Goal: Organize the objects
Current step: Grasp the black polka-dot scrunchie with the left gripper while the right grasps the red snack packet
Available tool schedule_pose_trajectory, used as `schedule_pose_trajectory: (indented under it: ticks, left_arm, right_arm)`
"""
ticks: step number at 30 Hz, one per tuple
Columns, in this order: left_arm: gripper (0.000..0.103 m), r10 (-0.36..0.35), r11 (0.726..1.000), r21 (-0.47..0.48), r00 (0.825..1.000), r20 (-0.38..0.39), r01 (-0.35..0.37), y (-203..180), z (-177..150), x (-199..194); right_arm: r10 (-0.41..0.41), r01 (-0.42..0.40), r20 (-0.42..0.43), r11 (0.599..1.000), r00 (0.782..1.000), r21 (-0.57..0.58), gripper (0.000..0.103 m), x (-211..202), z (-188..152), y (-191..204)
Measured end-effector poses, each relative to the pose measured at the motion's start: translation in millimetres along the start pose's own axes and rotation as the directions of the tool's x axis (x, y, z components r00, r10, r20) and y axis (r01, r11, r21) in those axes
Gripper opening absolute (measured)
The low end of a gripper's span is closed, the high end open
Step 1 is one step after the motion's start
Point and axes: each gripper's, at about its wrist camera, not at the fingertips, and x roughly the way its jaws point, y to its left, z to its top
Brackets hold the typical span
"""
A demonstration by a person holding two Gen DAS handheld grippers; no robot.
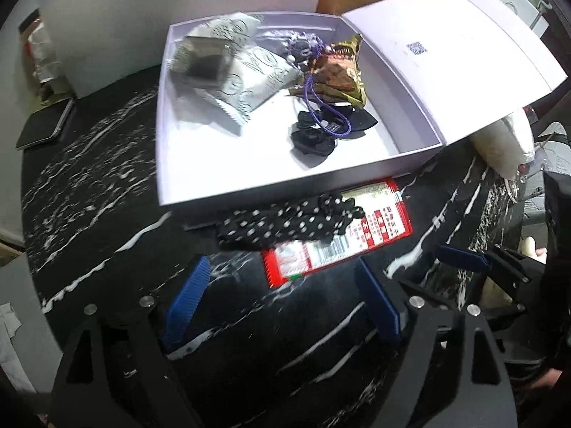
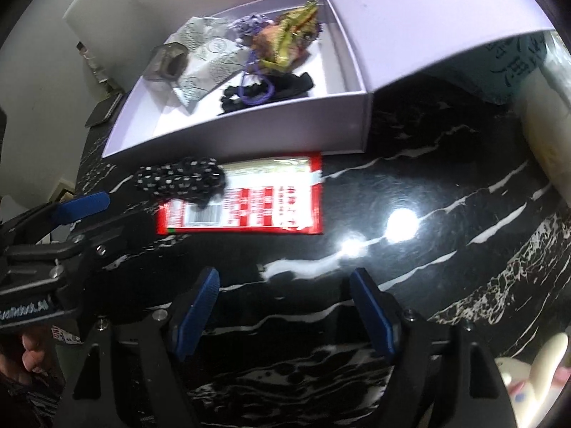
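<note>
An open white box (image 1: 249, 185) (image 2: 249, 132) sits on the black marble table. It holds grey patterned packets (image 1: 249, 71), a clear case (image 1: 203, 57), a purple tassel charm (image 1: 303, 50), a gold snack bag (image 1: 339, 71) and a black scrunchie (image 1: 314, 139). In front of the box a black polka-dot scrunchie (image 1: 292, 221) (image 2: 182, 180) lies on a red packet (image 1: 342, 246) (image 2: 249, 203). My left gripper (image 1: 282, 296) is open and empty just short of them. My right gripper (image 2: 285, 303) is open and empty, further right over bare table.
The box lid (image 1: 446, 46) hangs open to the right. A dark tablet (image 1: 43, 125) lies at the table's far left. White bags (image 1: 503, 142) and a cream object (image 2: 546, 125) crowd the right edge. A white wall panel (image 1: 107, 35) stands behind.
</note>
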Motion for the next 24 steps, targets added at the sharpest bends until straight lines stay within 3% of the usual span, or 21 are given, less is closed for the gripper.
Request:
schedule_pose_trajectory:
  ticks: [12,16,19,24]
  left_arm:
    - [0.09,0.025,0.997,-0.078,1.0,-0.005,-0.026,-14.9,23.2,40.7]
    - [0.09,0.009,0.99,-0.142,1.0,0.003,-0.009,-5.0,24.0,45.4]
    - [0.09,-0.009,0.977,-0.214,0.999,0.051,0.019,7.4,22.4,37.9]
    - [0.089,-0.018,0.97,-0.241,0.999,0.045,0.028,19.2,20.4,42.8]
  right_arm:
    - [0.006,-0.006,0.012,1.0,1.0,-0.025,0.077,5.2,7.1,-1.1]
    - [0.013,-0.012,0.019,1.0,1.0,-0.018,0.077,5.8,10.1,-2.1]
    - [0.035,-0.035,0.034,0.999,0.999,-0.007,0.077,4.9,13.0,-2.5]
    - [0.039,-0.039,0.039,0.999,0.998,-0.013,0.077,9.3,17.9,3.2]
